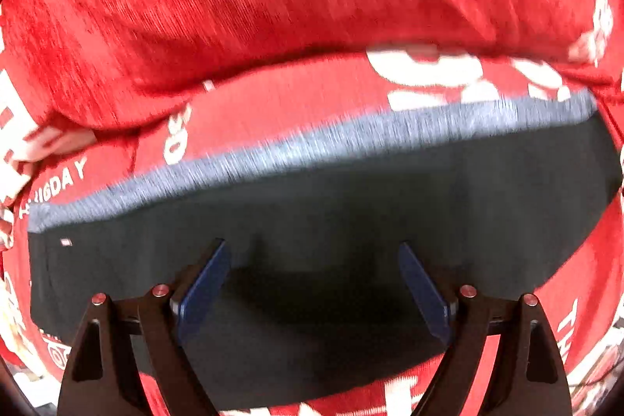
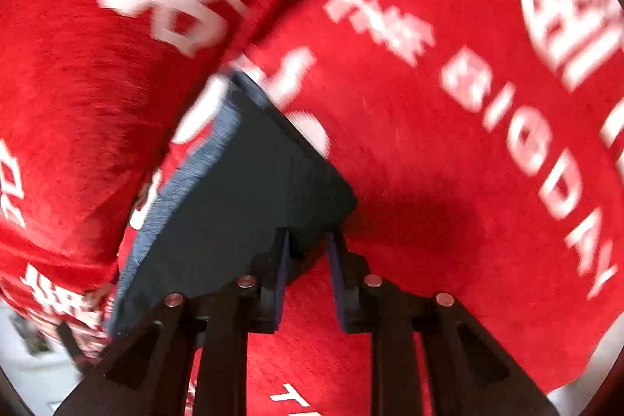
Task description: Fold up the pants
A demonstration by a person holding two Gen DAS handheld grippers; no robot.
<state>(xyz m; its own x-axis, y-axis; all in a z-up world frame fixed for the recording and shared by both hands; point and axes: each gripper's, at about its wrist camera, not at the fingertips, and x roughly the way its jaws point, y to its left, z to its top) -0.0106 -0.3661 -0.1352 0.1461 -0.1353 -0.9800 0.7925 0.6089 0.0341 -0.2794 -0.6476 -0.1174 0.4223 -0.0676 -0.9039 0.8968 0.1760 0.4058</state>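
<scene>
The dark pants (image 1: 312, 205) lie folded on a red blanket, with a grey-blue band (image 1: 312, 143) along their far edge. My left gripper (image 1: 312, 244) points down over the middle of them, open, its blue pads (image 1: 202, 291) wide apart with nothing between. In the right wrist view the pants (image 2: 249, 190) taper to a corner that runs in between the fingers of my right gripper (image 2: 308, 232). Its jaws stand narrow on that corner. The fabric there is raised and casts a shadow on the blanket.
The red fleece blanket (image 1: 273, 6) with white lettering (image 2: 518, 143) fills both views. It bunches into a thick ridge beyond the pants (image 2: 78, 96). A pale surface (image 2: 35, 369) shows past the blanket's edge at the lower left.
</scene>
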